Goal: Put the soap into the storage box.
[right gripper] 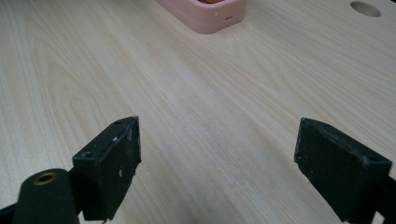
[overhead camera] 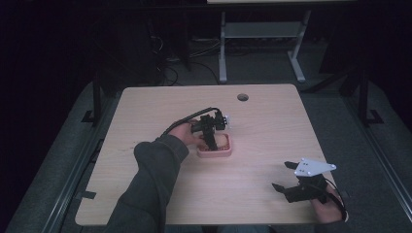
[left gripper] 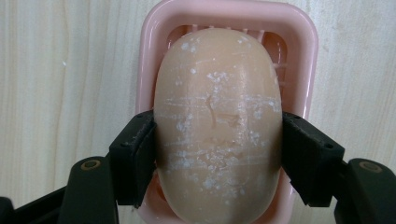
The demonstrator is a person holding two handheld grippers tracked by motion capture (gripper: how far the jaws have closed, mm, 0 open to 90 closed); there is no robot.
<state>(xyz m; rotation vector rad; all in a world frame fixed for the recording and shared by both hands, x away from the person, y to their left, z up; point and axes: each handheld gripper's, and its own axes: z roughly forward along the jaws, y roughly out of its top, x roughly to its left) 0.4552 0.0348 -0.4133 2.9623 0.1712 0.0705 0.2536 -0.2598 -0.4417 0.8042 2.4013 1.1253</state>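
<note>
The peach-coloured oval bar of soap (left gripper: 218, 128), its top streaked and flecked with white, lies in the pink rounded-rectangular plastic soap dish (left gripper: 310, 56) and is clamped across its short width by the left gripper (left gripper: 218, 154); each black pad presses one long flank at about mid-length; the bar's long axis runs away from that gripper, in line with the dish's long side, so a straight lift looks to me like the move that would clear the rim, though I cannot tell whether the bar rests on the ribbed floor or hangs just above it.

Going near to far in the high view: the right gripper (overhead camera: 286, 175) sits at the near right corner of the pale wood-grain table (overhead camera: 272, 121), its jaws standing wide apart with nothing but bare table between them; it is well apart from the dish, which lies to its far left; the left gripper (overhead camera: 212, 141) points down over the dish near the table's middle, so the left hand (overhead camera: 183, 133) is plainly the nearer one and already has the soap; farther off, a round cable hole (overhead camera: 242, 97) sits near the far edge.

Counted: one bar of soap; one dish; two grippers; one hole.
</note>
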